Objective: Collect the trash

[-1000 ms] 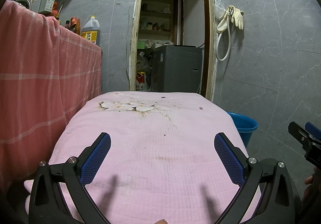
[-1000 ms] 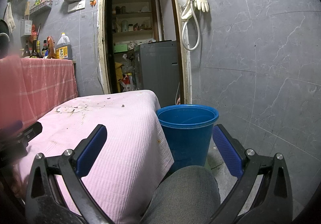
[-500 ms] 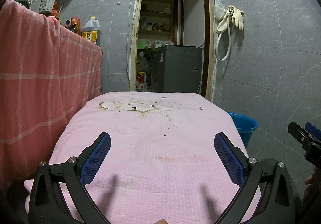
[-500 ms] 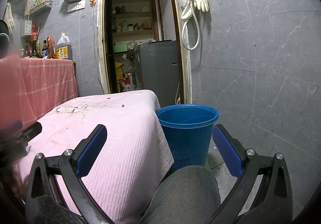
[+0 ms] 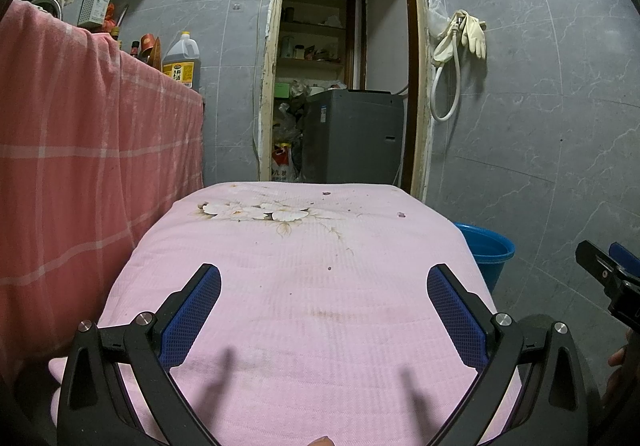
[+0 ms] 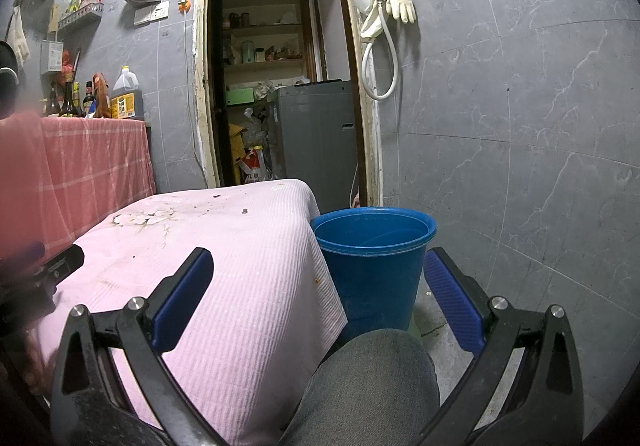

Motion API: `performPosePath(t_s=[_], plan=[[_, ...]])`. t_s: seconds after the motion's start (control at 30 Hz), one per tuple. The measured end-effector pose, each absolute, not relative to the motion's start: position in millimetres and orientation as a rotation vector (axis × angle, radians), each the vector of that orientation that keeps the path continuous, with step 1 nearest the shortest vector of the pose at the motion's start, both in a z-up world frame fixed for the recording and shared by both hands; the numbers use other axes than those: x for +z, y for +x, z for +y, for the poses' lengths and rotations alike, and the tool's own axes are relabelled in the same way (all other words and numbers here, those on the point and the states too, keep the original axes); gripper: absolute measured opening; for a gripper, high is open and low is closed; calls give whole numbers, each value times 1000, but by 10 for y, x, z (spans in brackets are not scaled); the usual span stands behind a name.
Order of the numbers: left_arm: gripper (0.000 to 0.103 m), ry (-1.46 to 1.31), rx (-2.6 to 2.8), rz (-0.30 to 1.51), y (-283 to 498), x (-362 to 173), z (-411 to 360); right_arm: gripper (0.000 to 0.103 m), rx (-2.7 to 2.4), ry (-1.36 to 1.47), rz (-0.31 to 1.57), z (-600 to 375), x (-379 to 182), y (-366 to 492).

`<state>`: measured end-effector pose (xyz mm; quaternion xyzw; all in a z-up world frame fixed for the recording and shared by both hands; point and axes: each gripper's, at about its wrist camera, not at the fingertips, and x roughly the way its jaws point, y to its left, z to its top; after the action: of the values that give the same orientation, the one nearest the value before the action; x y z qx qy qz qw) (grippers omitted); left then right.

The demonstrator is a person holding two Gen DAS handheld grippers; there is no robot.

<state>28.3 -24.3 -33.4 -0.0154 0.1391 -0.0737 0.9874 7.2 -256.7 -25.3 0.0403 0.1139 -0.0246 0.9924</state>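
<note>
Left wrist: bucket [image 5: 486,246] half-hidden behind tablecloth [image 5: 304,286].

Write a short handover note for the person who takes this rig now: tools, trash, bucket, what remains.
Left tool: open, empty, above the pink cloth.
Right tool: open, empty, at the cloth's right edge, facing the blue bucket.
Trash: small dark scraps lie near the cloth's far end.
Bucket stands on the floor, right of the table.
Done: nothing visible. Left: pick up the scraps, drop them in the bucket.
</note>
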Motion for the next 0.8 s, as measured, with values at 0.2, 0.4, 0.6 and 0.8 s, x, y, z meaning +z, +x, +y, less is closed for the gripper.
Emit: performPosePath(t_s=[0.2, 0.4, 0.6, 0.8], plan=[[101, -30, -149, 279, 286, -335, -227, 103, -49, 81, 229, -2567, -252, 72], [101, -31, -149, 279, 287, -336, -225, 103, -49, 81, 228, -2568, -250, 72], [101, -31, -151, 281, 288, -339, -218, 103, -49, 81, 229, -2568, -249, 73], [101, -31, -147, 282, 286, -342, -239, 103, -50, 82, 230, -2563, -253, 70]])
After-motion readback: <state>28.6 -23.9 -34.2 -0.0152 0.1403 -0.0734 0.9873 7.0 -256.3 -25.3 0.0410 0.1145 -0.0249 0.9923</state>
